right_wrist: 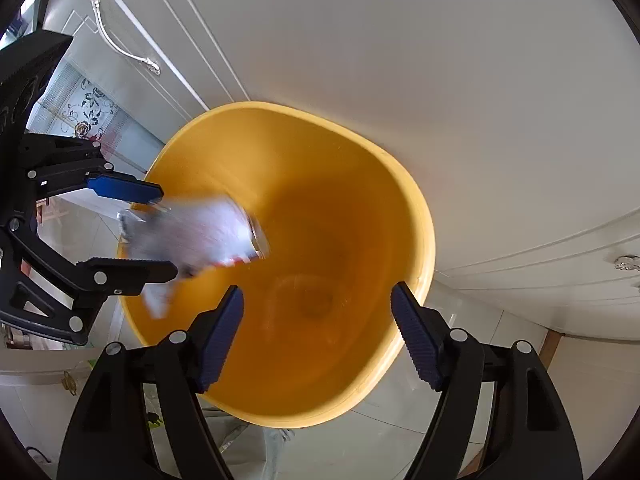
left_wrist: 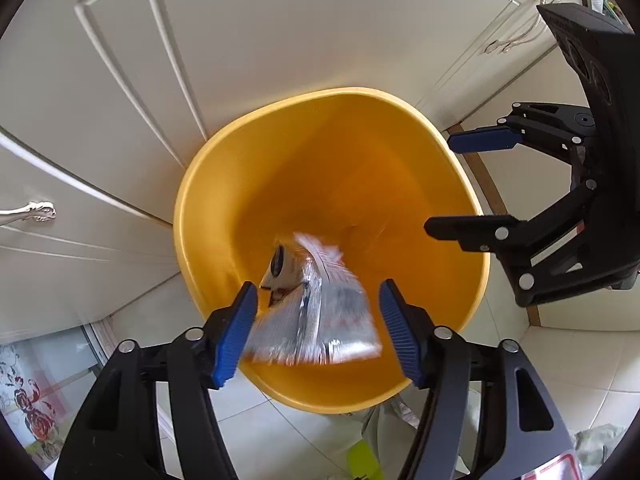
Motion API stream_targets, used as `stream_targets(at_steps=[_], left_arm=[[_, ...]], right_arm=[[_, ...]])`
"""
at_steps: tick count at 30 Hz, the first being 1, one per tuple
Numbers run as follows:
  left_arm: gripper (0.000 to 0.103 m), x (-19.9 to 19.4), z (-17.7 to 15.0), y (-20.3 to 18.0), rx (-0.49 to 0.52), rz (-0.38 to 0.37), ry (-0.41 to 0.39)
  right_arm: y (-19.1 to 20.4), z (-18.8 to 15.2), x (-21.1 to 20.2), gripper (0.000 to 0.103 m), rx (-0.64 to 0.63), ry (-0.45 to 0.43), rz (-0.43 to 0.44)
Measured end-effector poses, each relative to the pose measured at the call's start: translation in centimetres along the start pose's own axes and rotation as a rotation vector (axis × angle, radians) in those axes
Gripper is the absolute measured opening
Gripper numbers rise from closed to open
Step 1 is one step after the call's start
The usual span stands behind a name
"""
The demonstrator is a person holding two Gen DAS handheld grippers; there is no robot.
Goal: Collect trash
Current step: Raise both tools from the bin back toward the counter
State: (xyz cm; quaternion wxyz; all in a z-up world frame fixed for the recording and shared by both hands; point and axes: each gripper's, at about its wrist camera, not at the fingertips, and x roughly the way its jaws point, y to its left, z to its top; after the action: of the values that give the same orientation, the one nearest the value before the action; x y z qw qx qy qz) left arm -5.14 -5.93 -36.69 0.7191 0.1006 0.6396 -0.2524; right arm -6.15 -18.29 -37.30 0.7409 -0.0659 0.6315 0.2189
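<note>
Left wrist view: left claw [left_wrist: 318, 330] at bottom centre, jaws wide, pads not pressing anything. Blurred silver-white wrapper [left_wrist: 320, 312] sits between them, loose, over the yellow bin [left_wrist: 192, 184] mouth, centre frame. Right claw [left_wrist: 448, 184] at right edge, jaws spread, nothing held. White cabinet doors [left_wrist: 260, 32] behind the bin, tiled floor [left_wrist: 580, 360] lower right.

Right wrist view: right claw [right_wrist: 318, 334] bottom centre, jaws wide and empty above the bin [right_wrist: 424, 220] opening. Left claw [right_wrist: 166, 232] at left edge, spread; the wrapper [right_wrist: 200, 236], motion-blurred, lies between its fingers at the bin's left rim. Whether it touches a pad cannot be told. Cabinet handle [right_wrist: 120, 46] upper left.
</note>
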Motion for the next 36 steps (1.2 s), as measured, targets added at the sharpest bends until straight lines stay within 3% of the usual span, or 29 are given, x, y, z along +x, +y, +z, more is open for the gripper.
stream_targets(at_steps=[8,16,26,36], left_arm=[[0.07,-2.4,-1.5,-1.0,0.003,0.003,-0.011],[0.07,-7.2,-0.7,-2.8,-0.015,0.0,-0.04],[0.07,-17.2,-1.7,-3.8,-0.06,0.026,-0.156],[0.071,-24.8,-1.7,-4.2,-0.084,0.077,-0.313]], right_arm=[[-0.8,-0.9,-2.7,0.077,0.026,-0.025,-0.013],[0.3,-1.5,-6.7,0.077,0.063,-0.076,-0.026],[0.8,-3.0,-16.7,0.077,0.108,-0.19,-0.05],[2.7,-2.1,-28.5,0.078,0.219,-0.395,-0.097]])
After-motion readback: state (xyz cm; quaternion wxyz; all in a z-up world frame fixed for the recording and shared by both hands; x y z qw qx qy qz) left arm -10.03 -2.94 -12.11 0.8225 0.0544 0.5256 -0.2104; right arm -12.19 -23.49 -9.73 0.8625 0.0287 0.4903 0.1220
